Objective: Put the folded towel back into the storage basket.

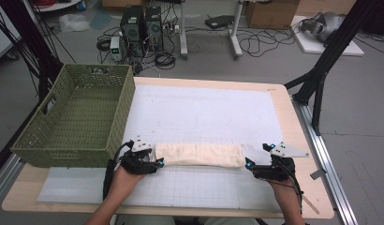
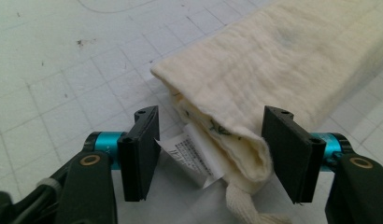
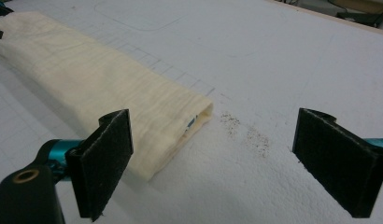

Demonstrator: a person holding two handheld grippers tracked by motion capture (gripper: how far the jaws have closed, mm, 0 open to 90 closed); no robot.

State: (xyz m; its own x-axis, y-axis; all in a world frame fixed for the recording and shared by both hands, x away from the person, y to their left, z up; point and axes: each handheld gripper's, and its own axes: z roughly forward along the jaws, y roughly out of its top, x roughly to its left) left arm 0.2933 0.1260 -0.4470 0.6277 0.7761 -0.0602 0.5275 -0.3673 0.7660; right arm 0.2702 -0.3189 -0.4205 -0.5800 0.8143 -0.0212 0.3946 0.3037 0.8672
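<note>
In the high view a folded cream cloth (image 1: 198, 155) lies across the lower middle of the frame on the white gridded mat (image 1: 204, 112), the left gripper (image 1: 158, 162) at its left end and the right gripper (image 1: 247, 164) at its right end. A green woven basket (image 1: 77, 117) stands at the left. The left gripper view adds detail: its jaws stand apart around the cloth's end, the right pad (image 2: 287, 151) touching the fold, and a white care label (image 2: 189, 156) pokes out. The right gripper view shows wide jaws, the cloth's end just beside its left pad (image 3: 108, 158).
</note>
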